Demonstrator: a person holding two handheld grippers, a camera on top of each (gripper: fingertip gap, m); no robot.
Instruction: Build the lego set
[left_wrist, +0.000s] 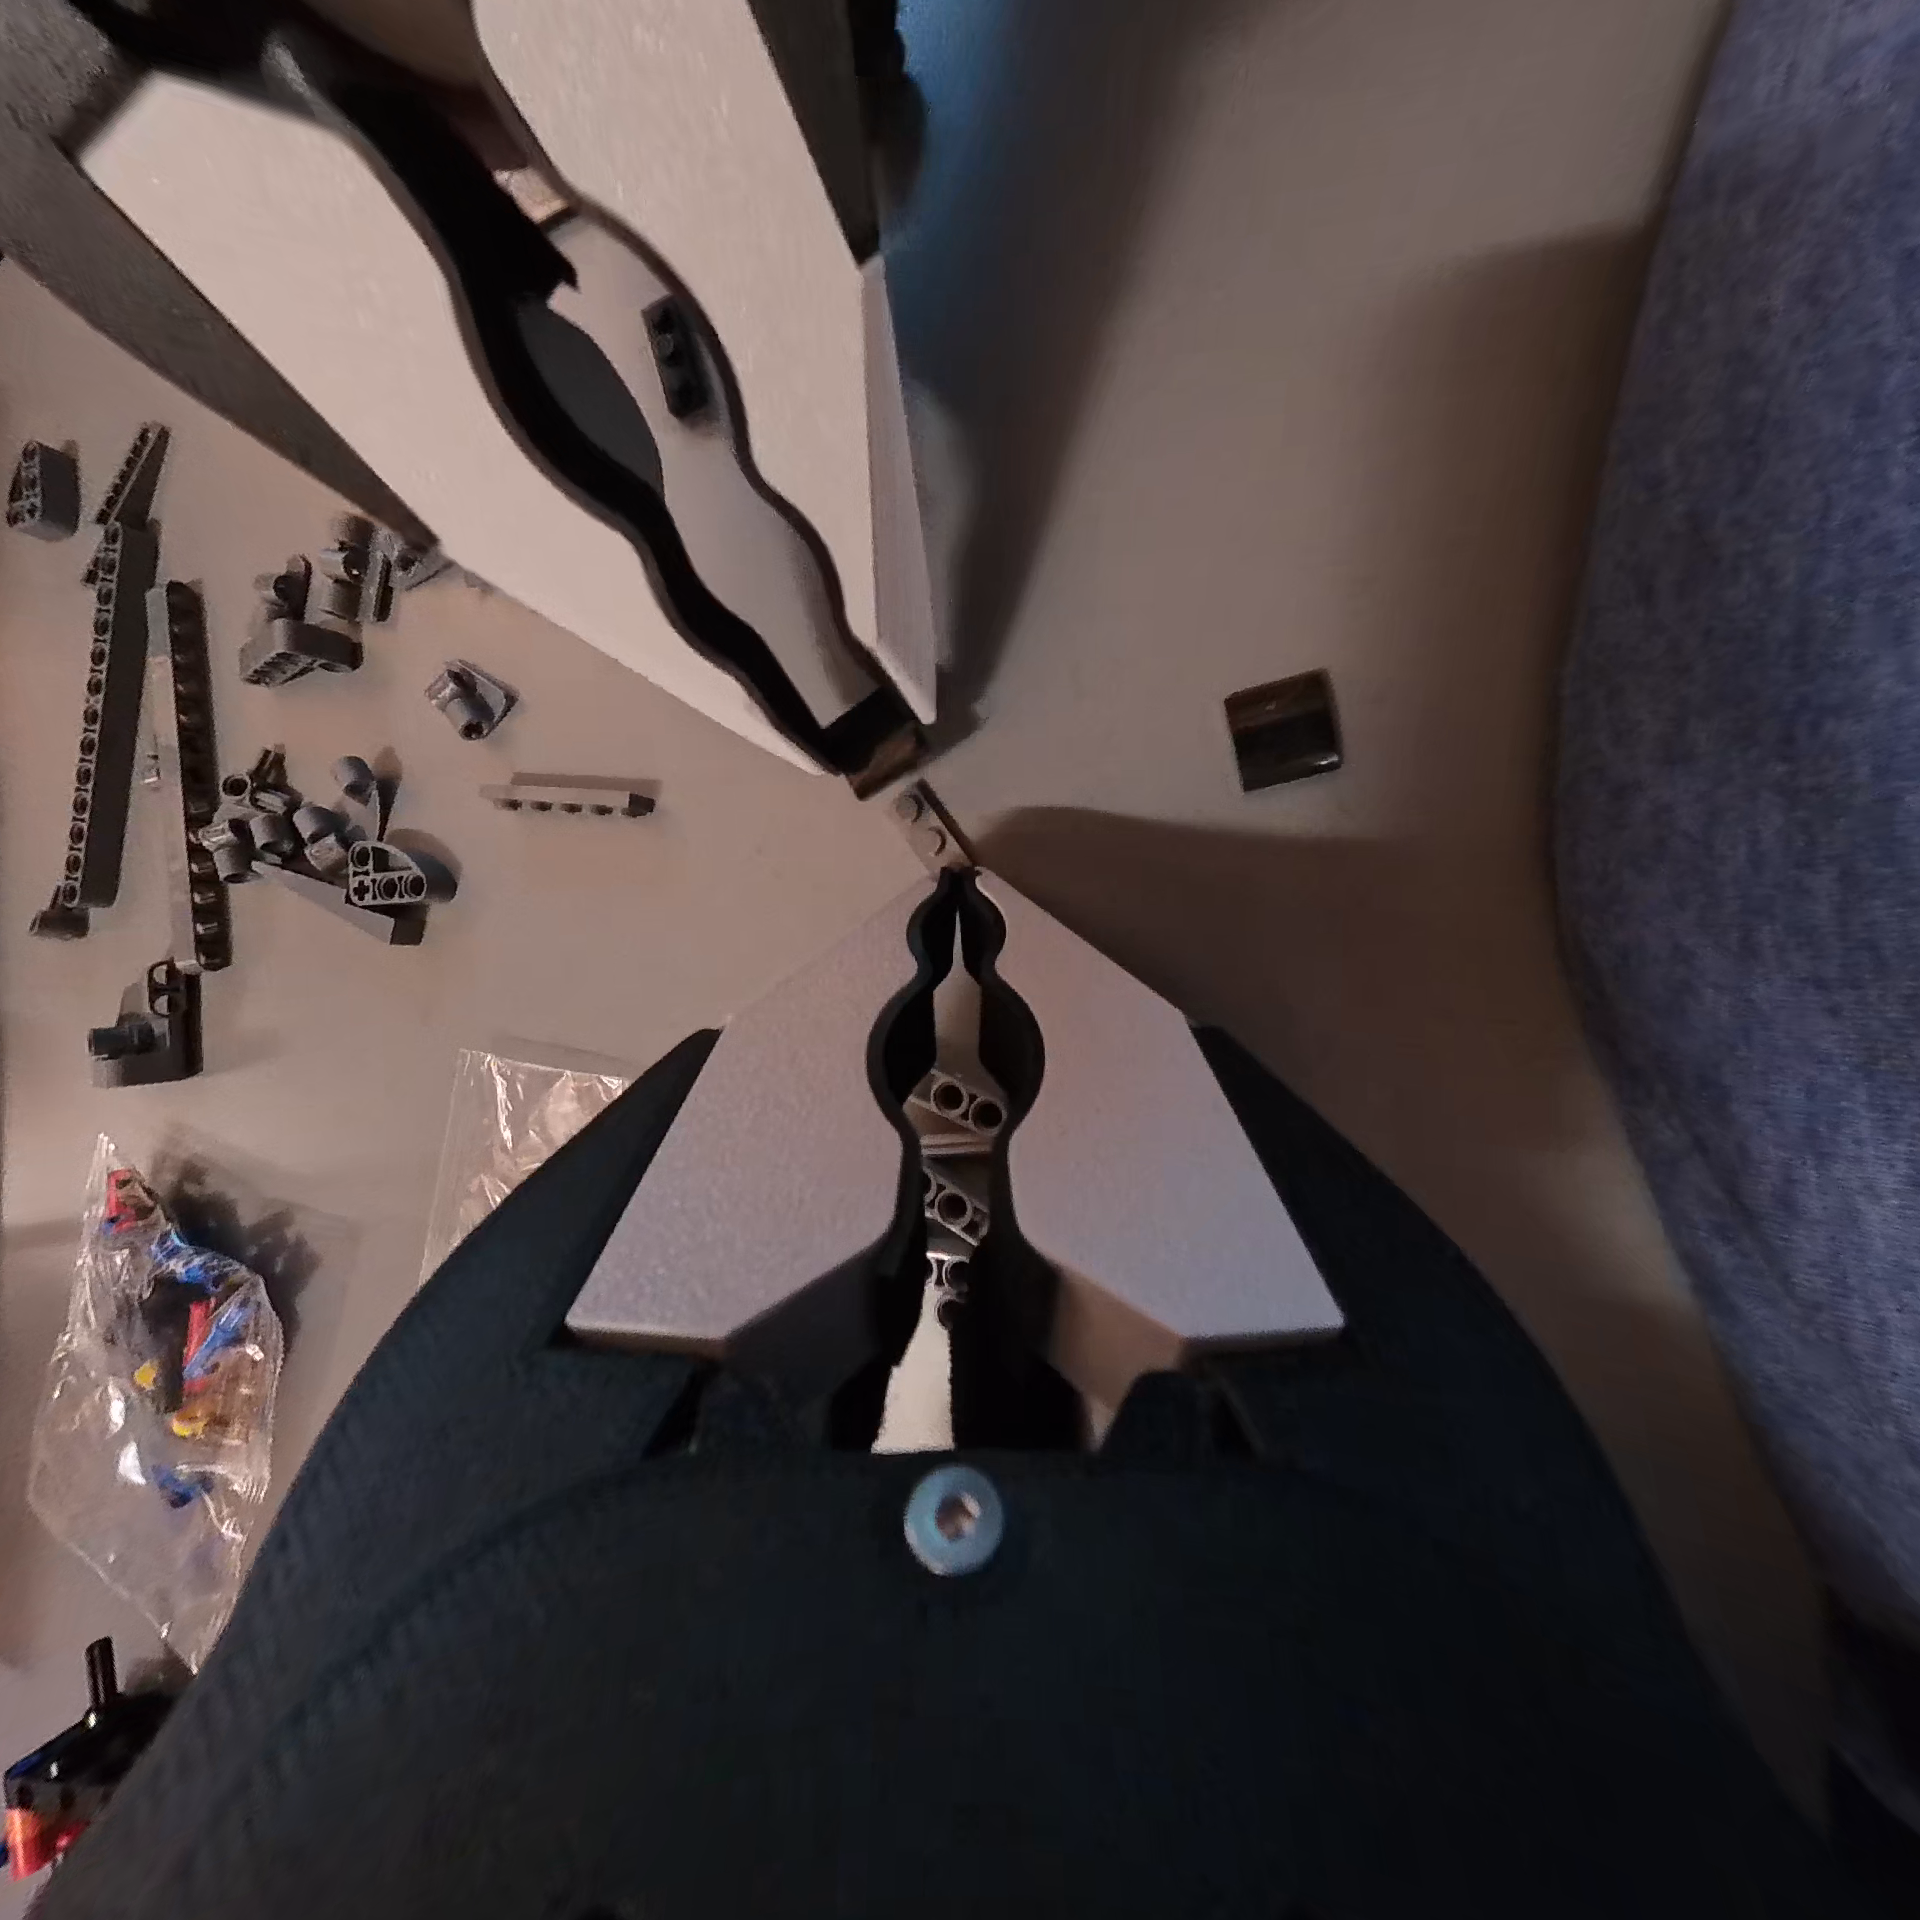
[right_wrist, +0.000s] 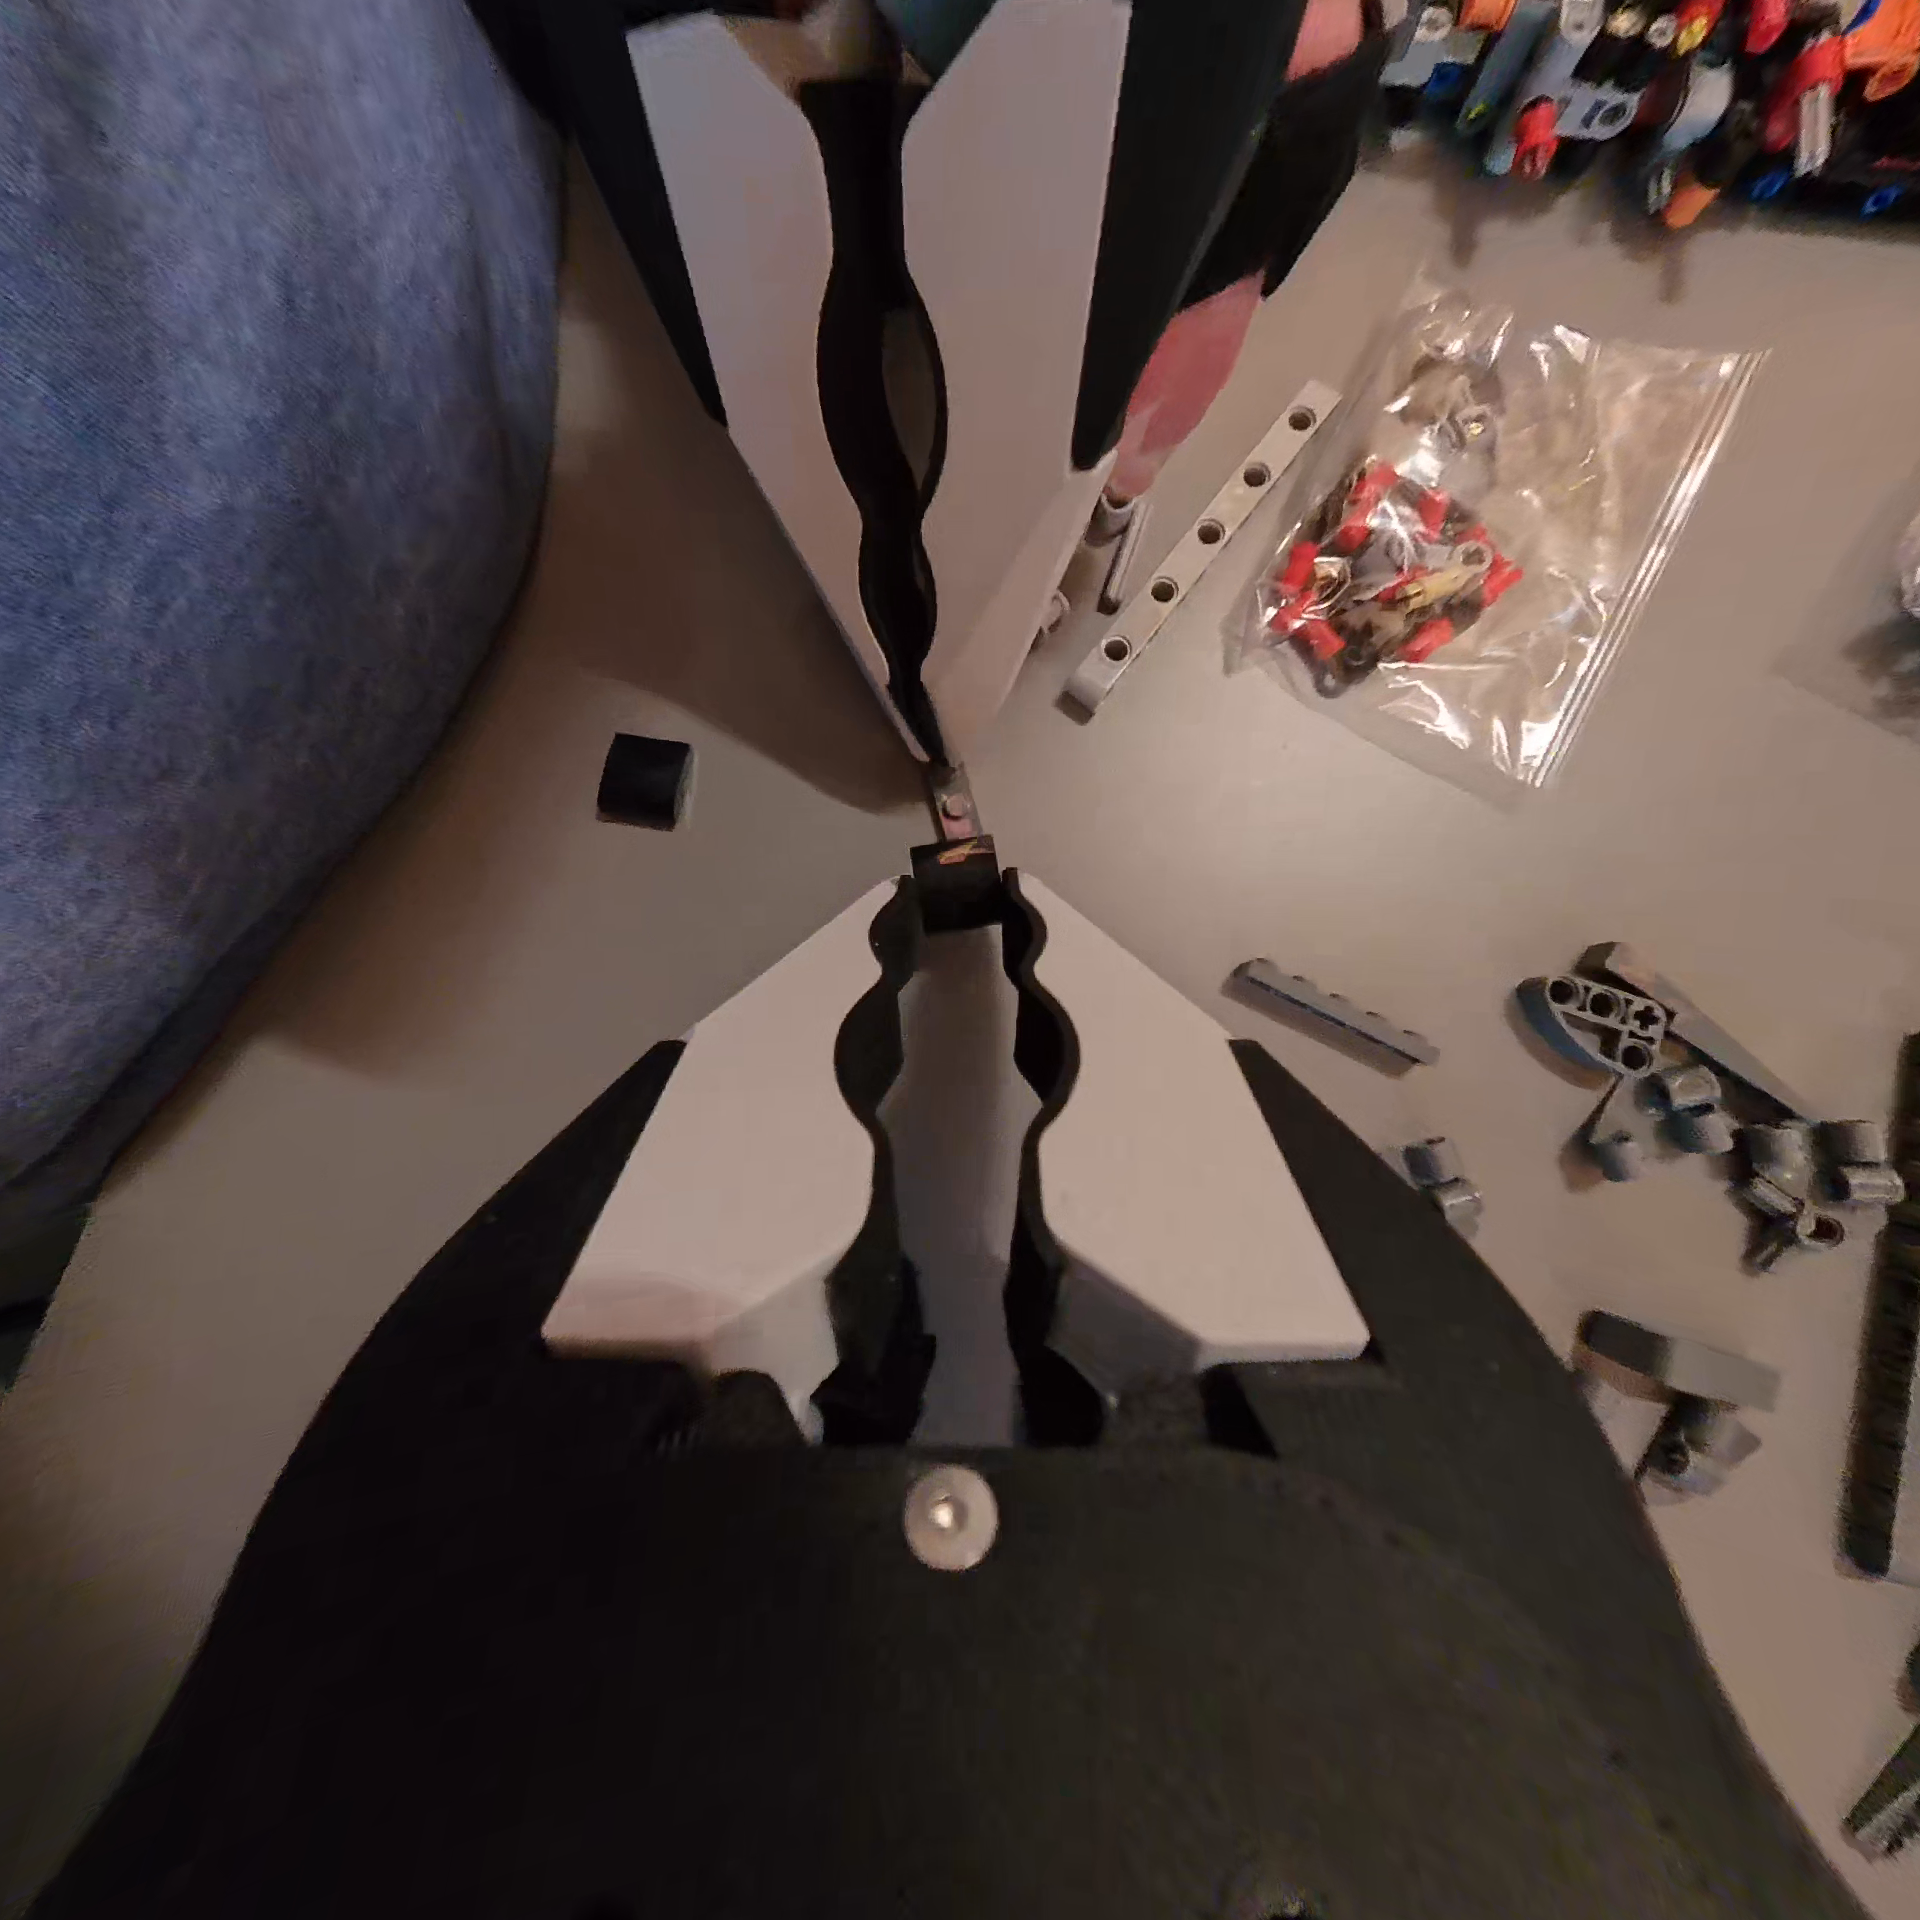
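Note:
My left gripper is shut on one end of a small grey studded plate and holds it above the table. My right gripper is shut on a small black brick. The two grippers meet tip to tip, and the black brick touches the free end of the grey plate. In the left wrist view the right gripper comes in from the upper left with the black brick. In the right wrist view the left gripper comes down from the top. A second black curved piece lies loose on the table beside them.
Several grey beams and connectors lie on the table, also seen in the right wrist view. There are a clear bag of coloured parts, a bag of red parts, a light grey holed beam and a pile of coloured parts. Blue cloth borders the table. Less than 4 cm separates the two grippers' tips.

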